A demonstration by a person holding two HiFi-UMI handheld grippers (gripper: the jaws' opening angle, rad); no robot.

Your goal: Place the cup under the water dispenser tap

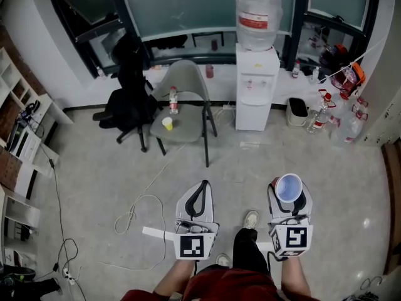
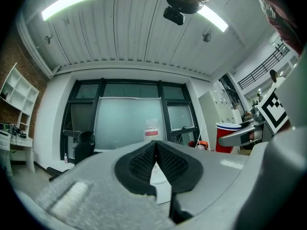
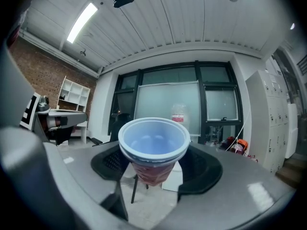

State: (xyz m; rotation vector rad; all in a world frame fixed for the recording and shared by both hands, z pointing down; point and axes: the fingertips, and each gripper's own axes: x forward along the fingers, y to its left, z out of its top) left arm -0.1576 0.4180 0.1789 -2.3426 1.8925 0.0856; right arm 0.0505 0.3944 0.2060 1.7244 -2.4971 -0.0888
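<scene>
Between the dark pads of our right tool [image 1: 289,192] stands the red plastic cup with a pale blue-white inside [image 3: 153,147], upright and gripped round its wall. Our left tool [image 1: 203,187] is closed, with nothing in it. Across the grey floor [image 1: 94,187] we see the white water dispenser [image 1: 257,86], well apart from the cup. Its clear plastic bottle [image 1: 255,5] wears a red label [image 1: 253,22] whose writing is too small for us to read.

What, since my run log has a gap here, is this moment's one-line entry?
right tongs: shut on red cup | left tongs: shut, empty | water dispenser: ahead, not yet reached
</scene>
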